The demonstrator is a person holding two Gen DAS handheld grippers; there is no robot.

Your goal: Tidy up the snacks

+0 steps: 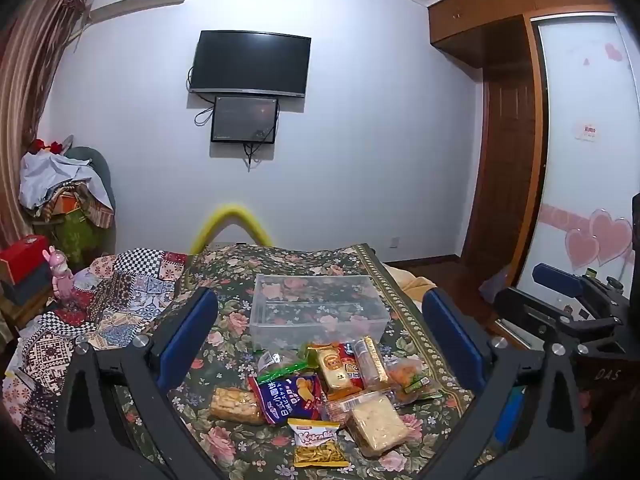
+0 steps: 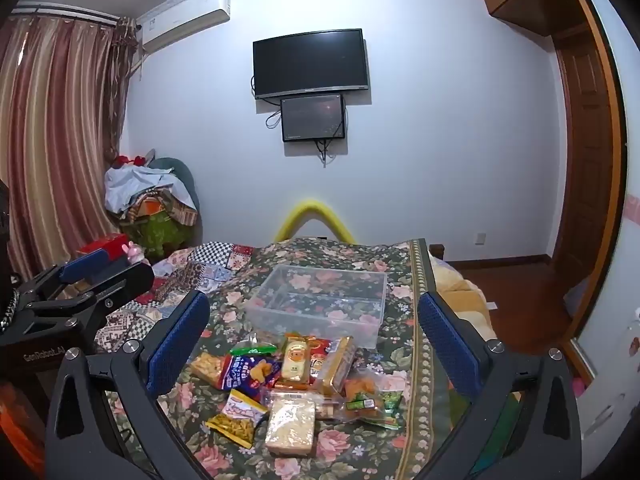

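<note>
a: where's the clear plastic bin?

b: upright on the floral bedspread, open-topped, nothing in it.

a: and the snacks?

b: heaped loosely just in front of it, apart from its wall. a blue chip bag, a yellow packet nearest the camera, a pale wrapped cake square lying flat, and a green-edged pack to the right.

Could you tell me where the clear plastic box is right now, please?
In both wrist views the clear plastic box sits centrally on the floral bedspread, empty, just beyond the snack pile.
</note>
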